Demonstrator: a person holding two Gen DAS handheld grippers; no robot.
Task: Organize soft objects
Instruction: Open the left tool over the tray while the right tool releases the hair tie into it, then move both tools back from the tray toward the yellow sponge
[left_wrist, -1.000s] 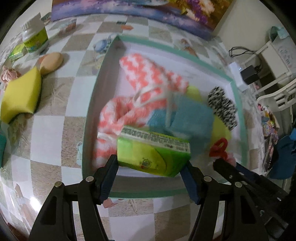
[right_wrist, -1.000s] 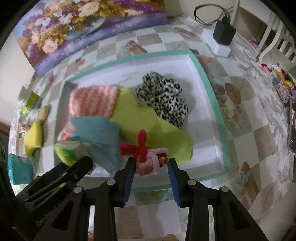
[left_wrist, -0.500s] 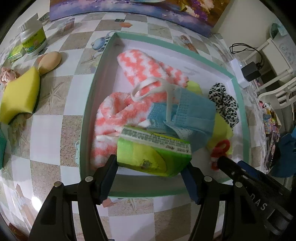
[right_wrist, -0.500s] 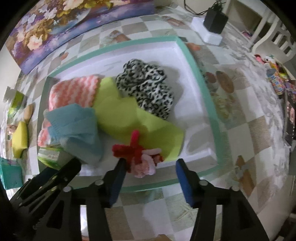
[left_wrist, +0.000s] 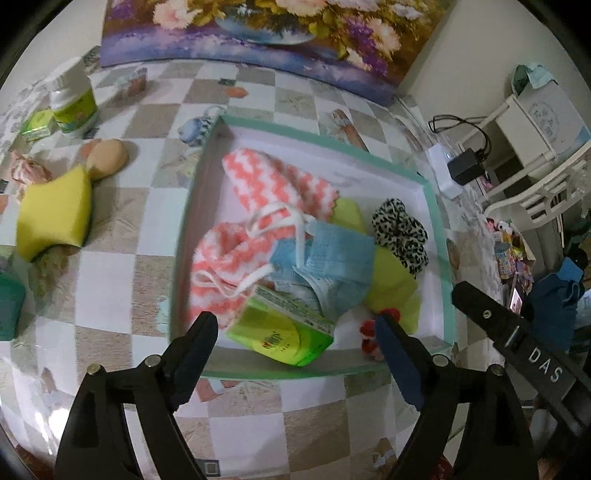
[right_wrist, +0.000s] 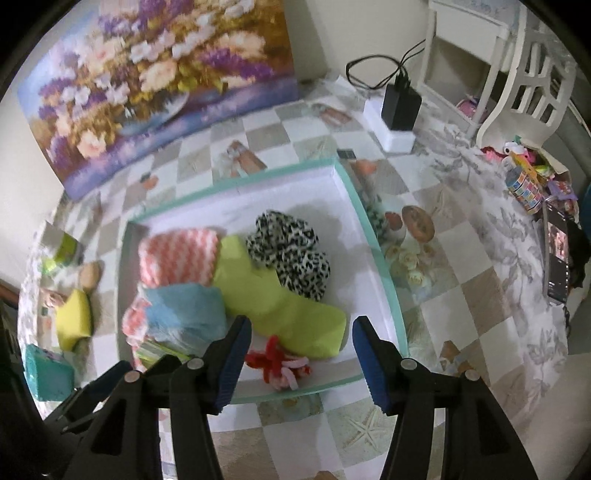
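Over tray (left_wrist: 192, 206) on worktop (left_wrist: 122, 280): left gripper (left_wrist: 295, 343) jaws just opened, tissue pack (left_wrist: 284, 328) released inside; right gripper (right_wrist: 299, 350) apart, red toy (right_wrist: 277, 363) dropped. Judged next: yellow sponge (left_wrist: 55, 210) to be fetched.

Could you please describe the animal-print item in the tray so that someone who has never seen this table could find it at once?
Start at the teal-rimmed tray on the checkered tablecloth. Inside it, towards the far right, a scrunched black-and-white leopard-print fabric piece lies partly on the lime-green cloth. It is the only spotted item; its neighbours are plain or zigzag-striped.
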